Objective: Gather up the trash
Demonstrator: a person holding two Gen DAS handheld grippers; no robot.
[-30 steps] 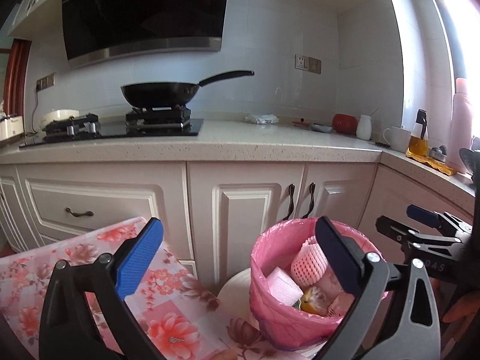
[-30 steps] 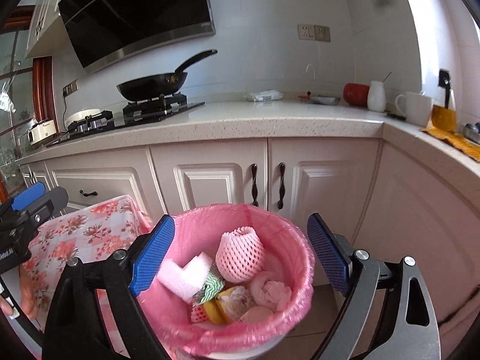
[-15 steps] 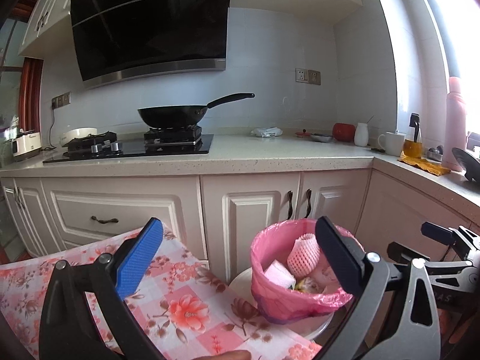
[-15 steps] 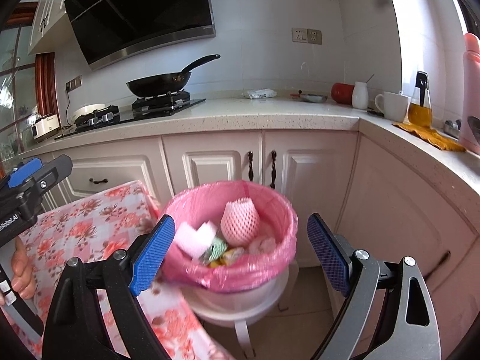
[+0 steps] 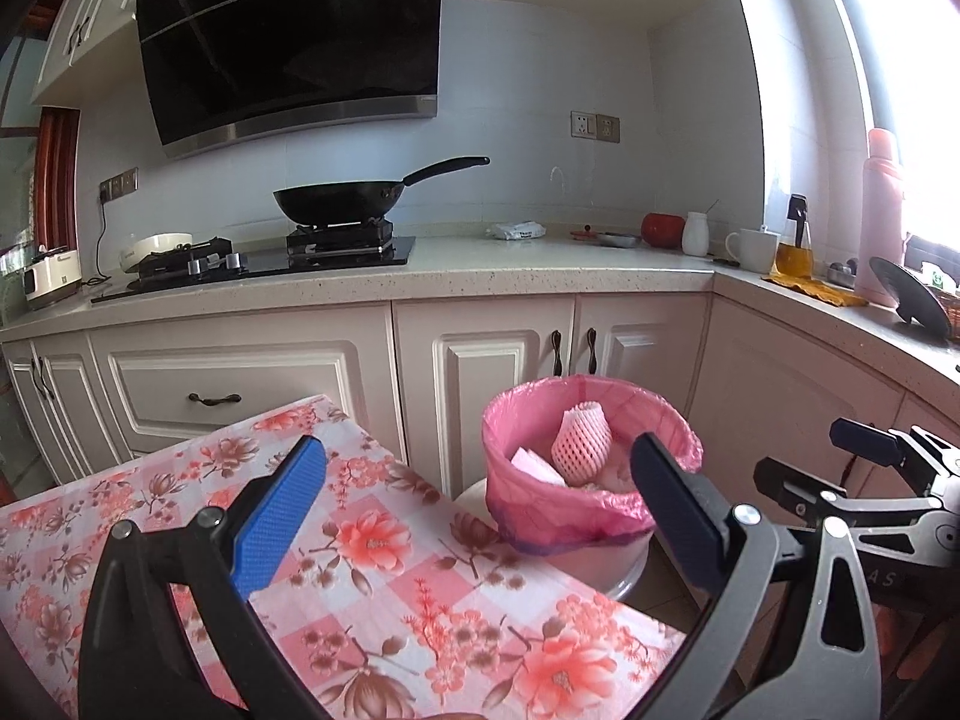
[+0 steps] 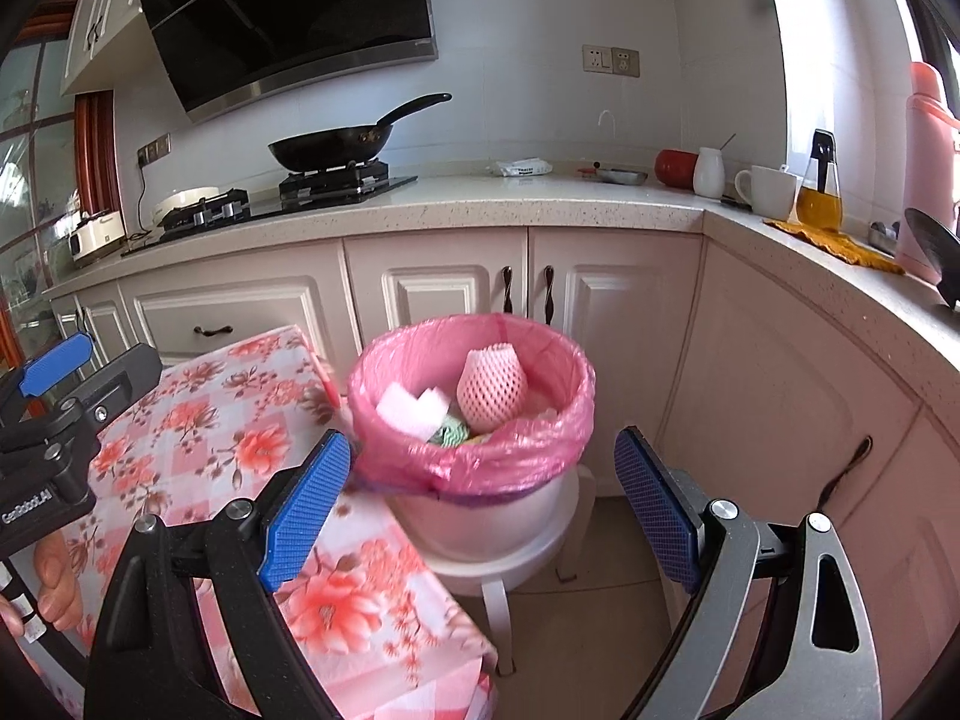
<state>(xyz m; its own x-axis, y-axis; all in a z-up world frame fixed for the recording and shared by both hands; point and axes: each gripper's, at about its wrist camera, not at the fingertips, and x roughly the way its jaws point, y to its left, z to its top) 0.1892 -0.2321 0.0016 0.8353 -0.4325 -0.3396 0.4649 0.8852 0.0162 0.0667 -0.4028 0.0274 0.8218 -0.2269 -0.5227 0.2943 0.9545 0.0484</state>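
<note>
A white bin lined with a pink bag (image 6: 480, 468) stands on a white stool (image 6: 510, 564) past the table's right corner; it also shows in the left wrist view (image 5: 558, 510). Inside lie a pink foam fruit net (image 6: 492, 384), a white foam piece (image 6: 408, 408) and other scraps. My left gripper (image 5: 480, 510) is open and empty, held back above the floral tablecloth (image 5: 384, 570). My right gripper (image 6: 480, 510) is open and empty, back from the bin's near side.
White kitchen cabinets (image 6: 462, 294) and a stone counter (image 6: 480, 198) run behind and to the right. A black wok (image 6: 336, 144) sits on the hob. Mugs, a red pot and an oil bottle (image 6: 819, 192) stand at the counter corner.
Both grippers have drawn back and up from the bin, which now looks smaller and farther. More of the tablecloth and the stool is in view. Both stay open.
</note>
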